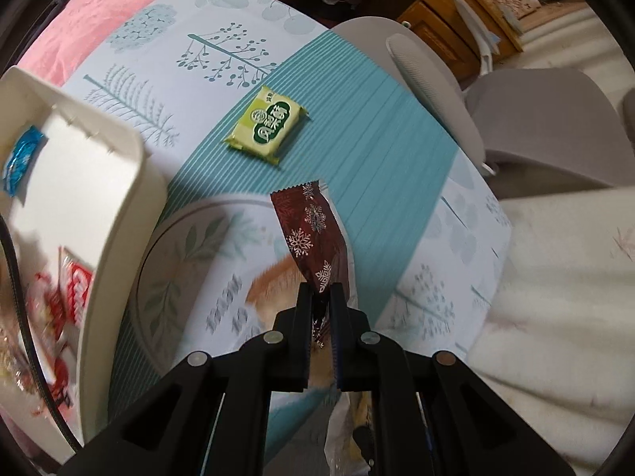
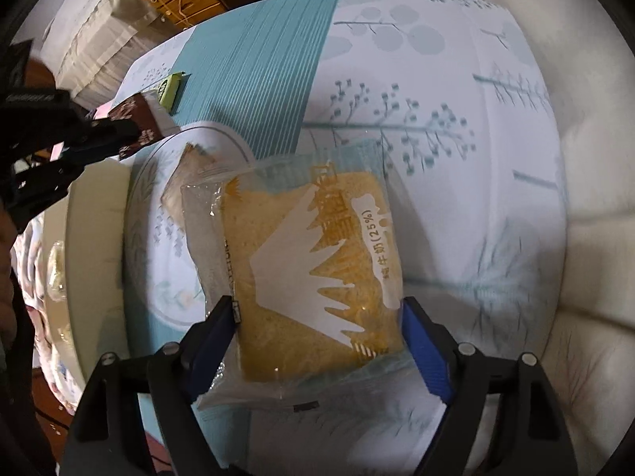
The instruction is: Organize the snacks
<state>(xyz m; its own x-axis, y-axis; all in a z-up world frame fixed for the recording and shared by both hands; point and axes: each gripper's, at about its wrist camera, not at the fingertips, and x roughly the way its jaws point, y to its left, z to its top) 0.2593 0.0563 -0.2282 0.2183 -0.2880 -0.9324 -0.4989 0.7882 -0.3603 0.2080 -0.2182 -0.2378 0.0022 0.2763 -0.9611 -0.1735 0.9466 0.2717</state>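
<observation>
My left gripper (image 1: 320,291) is shut on a dark red snack packet with white snowflakes (image 1: 313,234) and holds it above the table, right of the white storage box (image 1: 119,214). It shows from the side in the right wrist view (image 2: 137,135). My right gripper (image 2: 317,309) stands wide open around a clear bag of yellow cake (image 2: 313,261) that lies on the table; whether the fingers (image 2: 426,341) touch the bag I cannot tell. A green snack packet (image 1: 268,125) lies on the teal stripe of the tablecloth, also in the right wrist view (image 2: 170,89).
The white box holds a blue packet (image 1: 22,156) and red-and-white packets (image 1: 67,297). The tablecloth (image 1: 389,150) has tree prints. Grey chairs (image 1: 547,127) stand beyond the far edge, wooden drawers (image 1: 448,12) behind. A white cushion (image 2: 587,238) lies to the right.
</observation>
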